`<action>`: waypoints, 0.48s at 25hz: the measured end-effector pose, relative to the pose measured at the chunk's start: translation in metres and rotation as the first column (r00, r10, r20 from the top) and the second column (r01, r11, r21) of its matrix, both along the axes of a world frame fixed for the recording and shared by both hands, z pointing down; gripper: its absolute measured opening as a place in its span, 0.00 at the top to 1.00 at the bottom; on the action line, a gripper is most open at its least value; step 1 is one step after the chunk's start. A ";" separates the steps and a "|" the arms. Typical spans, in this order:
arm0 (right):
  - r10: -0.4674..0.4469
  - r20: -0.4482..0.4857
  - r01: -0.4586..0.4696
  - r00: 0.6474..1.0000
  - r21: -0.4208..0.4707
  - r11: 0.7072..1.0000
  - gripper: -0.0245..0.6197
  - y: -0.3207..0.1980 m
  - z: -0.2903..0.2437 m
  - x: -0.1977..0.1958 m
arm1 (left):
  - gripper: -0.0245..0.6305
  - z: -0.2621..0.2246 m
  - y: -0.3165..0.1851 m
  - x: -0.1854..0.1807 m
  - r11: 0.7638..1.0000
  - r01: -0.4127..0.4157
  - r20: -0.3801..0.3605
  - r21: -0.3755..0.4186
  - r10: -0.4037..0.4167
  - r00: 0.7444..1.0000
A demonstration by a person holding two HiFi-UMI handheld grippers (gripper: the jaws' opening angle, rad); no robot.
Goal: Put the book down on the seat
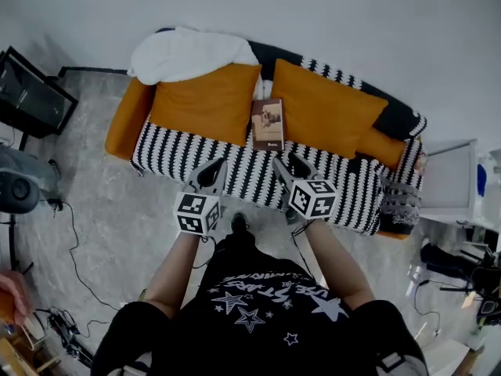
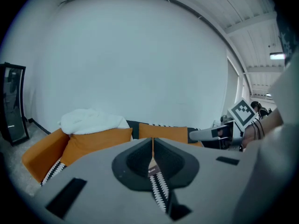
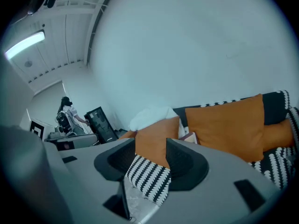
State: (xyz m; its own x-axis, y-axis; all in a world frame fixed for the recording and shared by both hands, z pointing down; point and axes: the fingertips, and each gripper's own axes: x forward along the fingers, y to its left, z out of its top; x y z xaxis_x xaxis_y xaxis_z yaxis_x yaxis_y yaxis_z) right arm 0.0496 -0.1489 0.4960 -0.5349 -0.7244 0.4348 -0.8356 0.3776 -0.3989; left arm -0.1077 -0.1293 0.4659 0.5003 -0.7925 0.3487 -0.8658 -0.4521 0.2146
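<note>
A brown book (image 1: 268,124) leans between two orange cushions (image 1: 205,104) at the back of the sofa's black-and-white striped seat (image 1: 250,171). The right gripper view shows the book (image 3: 189,136) past the nearer cushion. Neither gripper touches it. My left gripper (image 1: 215,167) hovers over the seat's front edge, its jaws together with only a thin slit between them (image 2: 153,141). My right gripper (image 1: 291,163) hangs beside it, closer to the book, its jaws apart with nothing between them (image 3: 150,141).
A white blanket (image 1: 188,53) is draped over the sofa's back left corner. A black screen (image 1: 31,92) stands on the left, with cables (image 1: 74,241) across the floor. A white table (image 1: 450,178) sits to the right. A person (image 3: 70,113) stands far off.
</note>
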 end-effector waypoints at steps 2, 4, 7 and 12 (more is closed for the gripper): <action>-0.020 0.010 0.020 1.000 0.021 1.000 0.64 0.011 -0.007 0.005 | 0.94 -0.007 0.013 0.012 1.000 -0.008 0.002 0.017 0.008 1.000; -0.033 0.027 0.032 0.999 0.047 0.998 0.64 0.025 -0.014 0.014 | 0.94 -0.012 0.028 0.025 0.999 -0.020 0.003 0.028 0.020 1.000; -0.030 0.078 0.024 0.996 0.075 0.997 0.67 0.045 -0.023 0.032 | 0.94 -0.017 0.051 0.042 0.999 -0.029 0.010 0.040 0.029 1.000; -0.033 0.103 0.024 0.994 0.086 0.996 0.72 0.071 -0.029 0.055 | 0.94 -0.032 0.079 0.060 0.997 0.014 -0.003 0.070 -0.014 1.000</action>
